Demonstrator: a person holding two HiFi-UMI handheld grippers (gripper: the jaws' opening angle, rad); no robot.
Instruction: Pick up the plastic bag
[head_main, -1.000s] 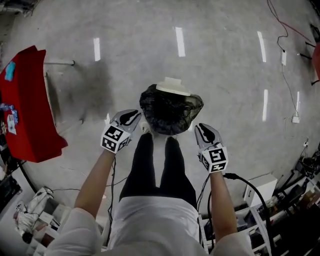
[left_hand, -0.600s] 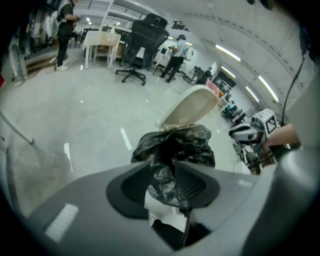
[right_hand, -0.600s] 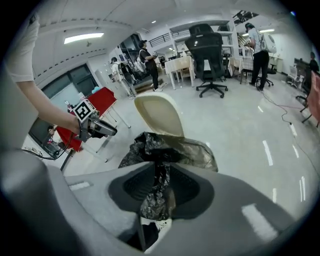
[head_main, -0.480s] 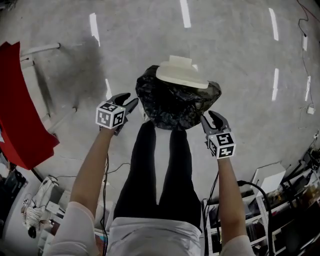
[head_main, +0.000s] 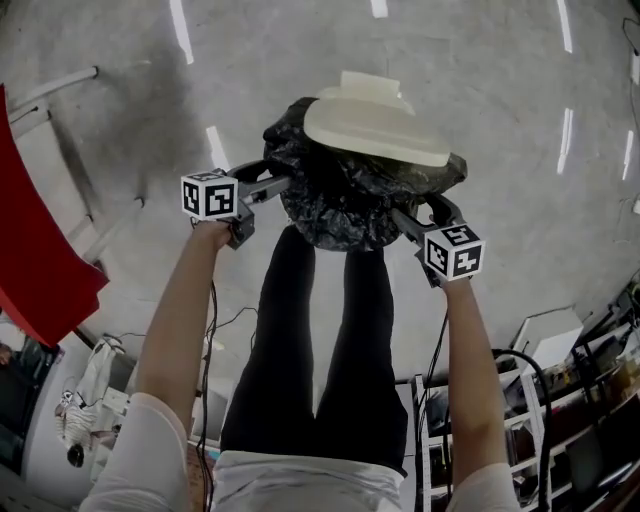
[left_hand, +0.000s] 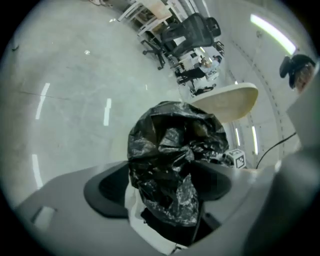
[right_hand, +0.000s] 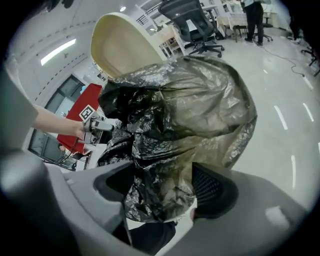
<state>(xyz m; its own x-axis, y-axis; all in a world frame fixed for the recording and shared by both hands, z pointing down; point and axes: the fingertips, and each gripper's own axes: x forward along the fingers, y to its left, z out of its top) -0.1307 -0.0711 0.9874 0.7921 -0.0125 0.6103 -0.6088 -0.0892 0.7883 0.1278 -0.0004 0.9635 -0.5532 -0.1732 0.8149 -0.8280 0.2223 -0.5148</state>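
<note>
The black plastic bag (head_main: 345, 195) hangs in the air in front of my legs, with a cream lid-like piece (head_main: 375, 125) resting on top. My left gripper (head_main: 262, 185) reaches into the bag's left side and my right gripper (head_main: 415, 215) into its right side. In the left gripper view a crumpled fold of the bag (left_hand: 167, 175) lies between wide-spread jaws that are opening. The right gripper view shows the same: a fold of the bag (right_hand: 160, 175) hangs between jaws that are opening. In both views the pad faces show mostly uncovered.
A red sheet-covered stand (head_main: 35, 260) is at the left. Shelving and cables (head_main: 560, 400) crowd the lower right. Office chairs (left_hand: 192, 30) stand far off across the grey floor (head_main: 120, 80).
The bag has risen from the floor by my feet toward the camera. Both grippers moved up and in along its sides, and their jaws have spread wider.
</note>
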